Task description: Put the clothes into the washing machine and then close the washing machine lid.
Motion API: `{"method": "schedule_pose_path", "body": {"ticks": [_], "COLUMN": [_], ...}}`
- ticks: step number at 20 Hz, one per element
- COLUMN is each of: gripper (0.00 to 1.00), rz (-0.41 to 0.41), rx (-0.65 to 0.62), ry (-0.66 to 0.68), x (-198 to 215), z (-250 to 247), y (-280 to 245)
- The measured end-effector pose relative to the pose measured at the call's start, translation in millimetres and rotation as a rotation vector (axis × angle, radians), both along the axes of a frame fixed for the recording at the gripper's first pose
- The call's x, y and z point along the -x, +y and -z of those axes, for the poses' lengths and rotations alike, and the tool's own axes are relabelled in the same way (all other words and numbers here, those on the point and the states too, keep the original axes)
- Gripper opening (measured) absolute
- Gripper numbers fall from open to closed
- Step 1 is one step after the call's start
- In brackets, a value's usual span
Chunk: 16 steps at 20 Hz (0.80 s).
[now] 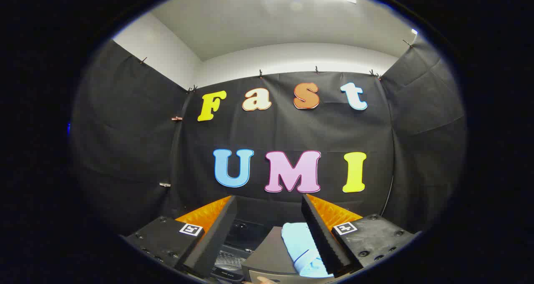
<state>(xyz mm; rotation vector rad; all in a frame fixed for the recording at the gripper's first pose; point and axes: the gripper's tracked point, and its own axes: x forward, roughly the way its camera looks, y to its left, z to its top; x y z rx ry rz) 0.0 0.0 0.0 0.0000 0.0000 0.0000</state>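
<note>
— Black cloth walls all round; where do we stand?
— Fetching step, I'd judge. Gripper (269,229) is released, fingers spread wide, grasping nothing. Folded light-blue cloth (301,246) lies on a dark box (267,255), near the right finger.
— Next?
— Dip lower, centre on the cloth, then clench.

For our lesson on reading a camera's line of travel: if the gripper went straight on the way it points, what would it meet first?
Probably the black cloth wall. The open gripper points above the folded light blue cloth; depth is unclear.
</note>
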Motion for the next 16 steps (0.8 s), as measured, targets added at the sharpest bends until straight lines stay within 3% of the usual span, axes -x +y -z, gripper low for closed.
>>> {"method": "schedule_pose_path", "body": {"ticks": [16], "gripper": [0.98], "rz": [0.004], "rx": [-0.017], "ry": [-0.002], "x": [3.3], "z": [-0.2], "y": [0.5]}}
